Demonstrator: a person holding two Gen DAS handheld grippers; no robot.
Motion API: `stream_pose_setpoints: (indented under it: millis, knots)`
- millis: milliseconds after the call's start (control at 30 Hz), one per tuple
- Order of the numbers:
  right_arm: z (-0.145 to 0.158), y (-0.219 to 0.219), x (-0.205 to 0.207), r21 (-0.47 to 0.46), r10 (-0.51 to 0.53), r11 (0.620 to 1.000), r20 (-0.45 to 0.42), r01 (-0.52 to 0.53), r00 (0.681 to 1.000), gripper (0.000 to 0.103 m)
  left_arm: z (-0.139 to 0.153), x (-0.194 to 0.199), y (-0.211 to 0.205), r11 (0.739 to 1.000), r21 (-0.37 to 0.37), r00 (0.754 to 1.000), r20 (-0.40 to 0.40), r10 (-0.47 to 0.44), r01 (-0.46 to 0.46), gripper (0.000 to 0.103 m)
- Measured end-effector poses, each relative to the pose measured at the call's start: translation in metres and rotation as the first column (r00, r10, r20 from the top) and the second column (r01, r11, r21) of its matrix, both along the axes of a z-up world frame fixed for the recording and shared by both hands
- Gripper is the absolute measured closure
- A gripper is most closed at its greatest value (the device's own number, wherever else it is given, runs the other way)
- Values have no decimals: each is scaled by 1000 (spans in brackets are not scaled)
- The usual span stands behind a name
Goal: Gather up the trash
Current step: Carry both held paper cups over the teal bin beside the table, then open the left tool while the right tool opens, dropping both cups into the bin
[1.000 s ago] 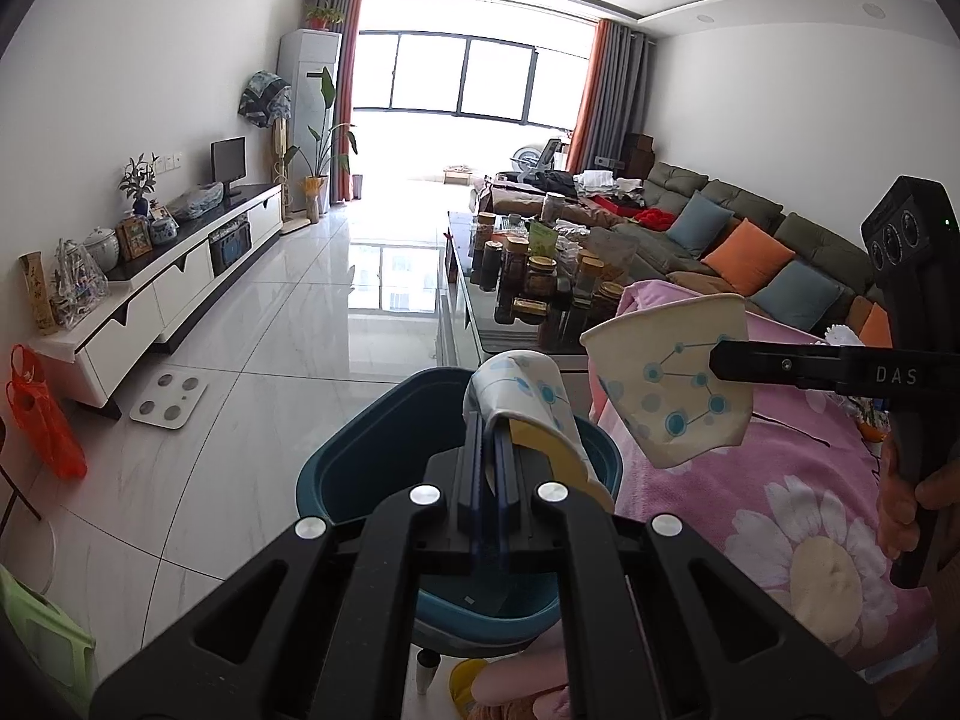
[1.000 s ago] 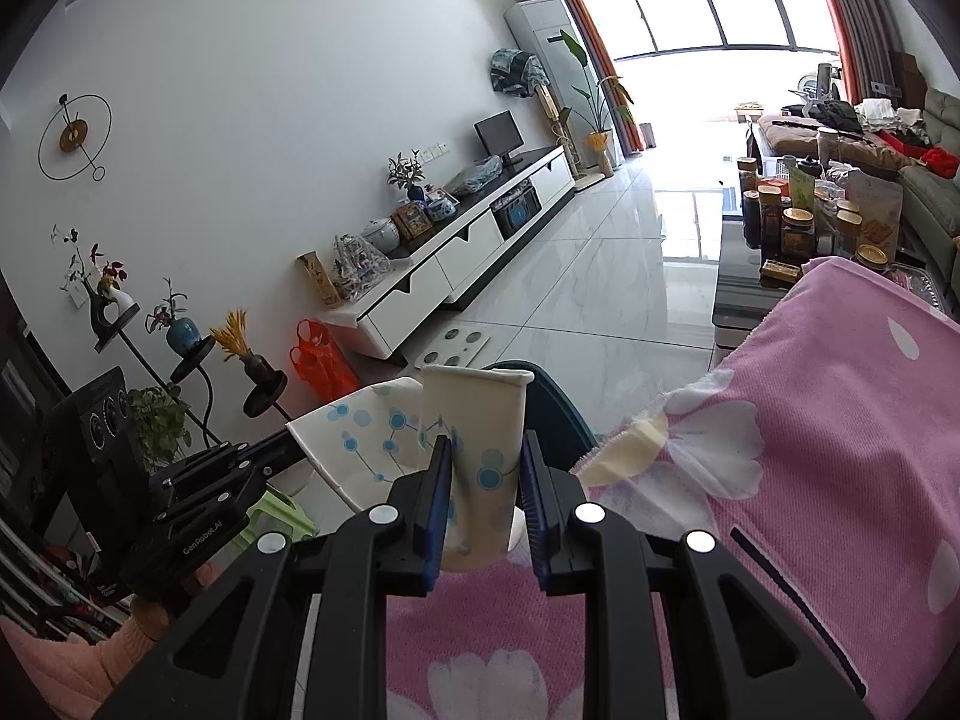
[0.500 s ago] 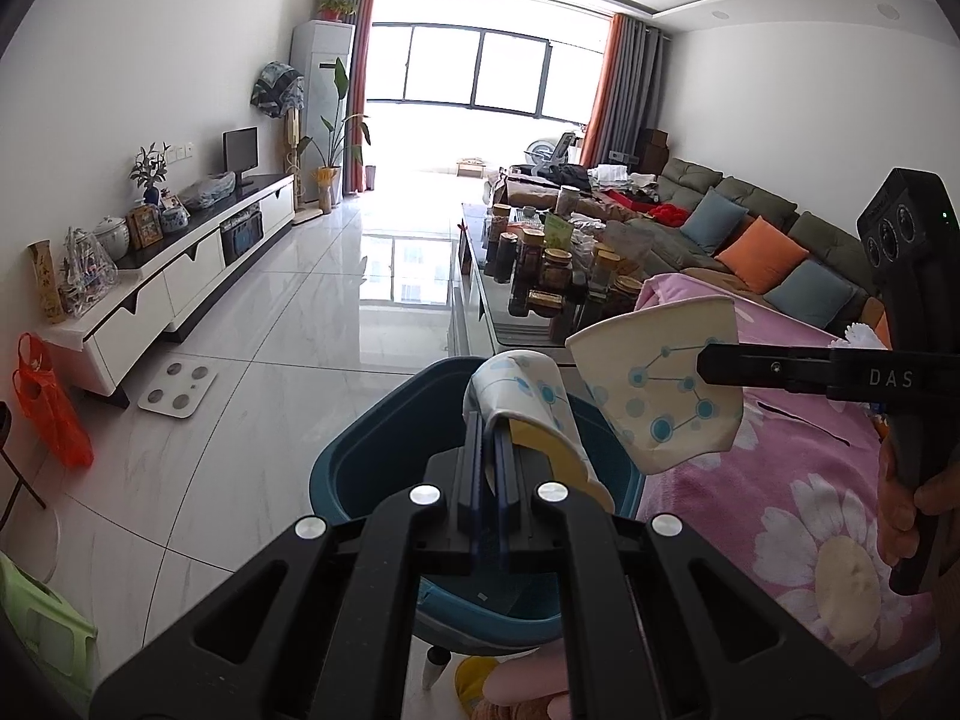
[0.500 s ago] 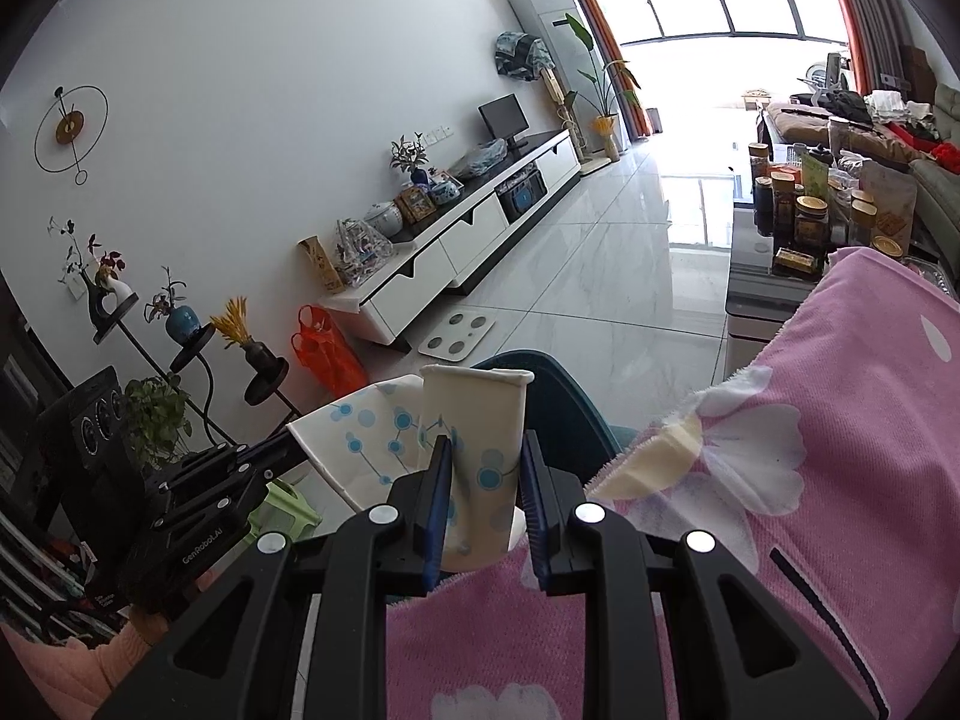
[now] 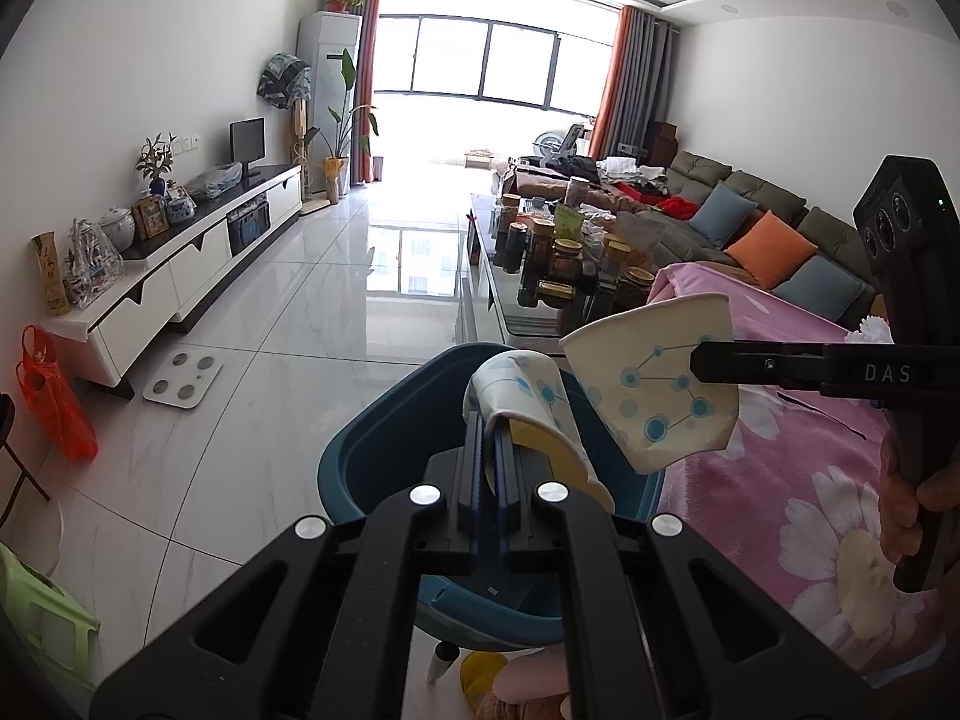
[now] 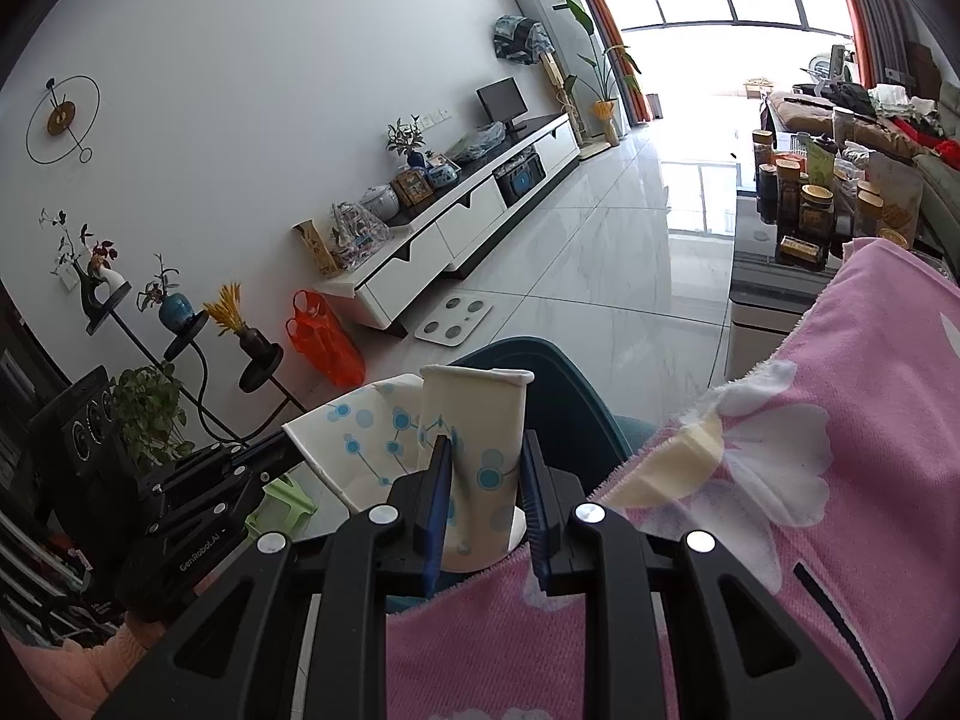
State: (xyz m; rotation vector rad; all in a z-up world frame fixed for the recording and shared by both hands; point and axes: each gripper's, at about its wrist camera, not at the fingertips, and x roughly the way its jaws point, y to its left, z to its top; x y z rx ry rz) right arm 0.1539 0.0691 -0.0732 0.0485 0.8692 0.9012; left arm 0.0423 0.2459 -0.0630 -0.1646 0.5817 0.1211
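My left gripper is shut on a crushed white paper cup with blue dots, held above the open teal bin. My right gripper is shut on a second white paper cup with blue dots, held upright by the bin's rim at the edge of the pink flowered cloth. In the left wrist view the right gripper holds its cup just right of mine, over the bin's right edge. In the right wrist view the left gripper's cup shows to the left.
A glass coffee table with several jars stands beyond the bin. A white TV cabinet runs along the left wall, with a white scale and an orange bag on the floor. A green stool is at lower left. A sofa is on the right.
Both grippers have shifted slightly forward over the bin, each still holding its cup. The bin fills more of the left wrist view.
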Motion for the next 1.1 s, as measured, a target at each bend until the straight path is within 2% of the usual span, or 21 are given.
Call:
stream_pose_setpoints:
  millis: [767,1100]
  knots:
    - [-18,29,12,-90,15,996,-51,-20,999,81,-29,37,2,1000,4,996,-81,29,-29,99]
    - [-35,48,22,-150,23,988,-120,-41,993,79,-59,72,3,999,-48,989,-148,8,-15,96]
